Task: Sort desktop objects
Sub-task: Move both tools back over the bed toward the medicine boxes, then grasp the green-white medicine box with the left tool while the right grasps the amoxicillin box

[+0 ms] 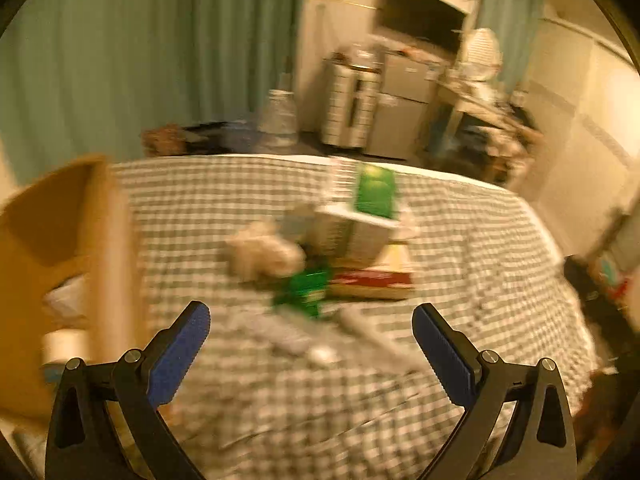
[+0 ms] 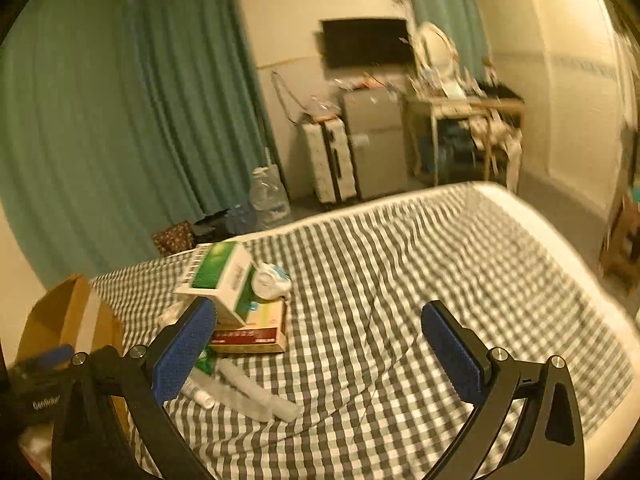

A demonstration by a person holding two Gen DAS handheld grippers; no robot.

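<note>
A pile of objects lies on the checked cloth (image 1: 460, 248): a white and green box (image 1: 360, 208) on top, a red and yellow flat box (image 1: 372, 282), a beige crumpled thing (image 1: 260, 254), a green packet (image 1: 306, 290) and clear tubes (image 1: 280, 334). My left gripper (image 1: 311, 326) is open and empty, above the tubes. In the right wrist view the white and green box (image 2: 224, 276), the flat box (image 2: 256, 334), a white round item (image 2: 270, 280) and the tubes (image 2: 248, 394) lie at the left. My right gripper (image 2: 318, 330) is open and empty, right of the pile.
A brown cardboard box (image 1: 52, 248) stands open at the left edge of the cloth; it also shows in the right wrist view (image 2: 68, 312). Beyond the cloth are green curtains (image 2: 120, 120), a suitcase (image 2: 330, 156), a small fridge (image 2: 376, 140) and a cluttered desk (image 2: 468, 128).
</note>
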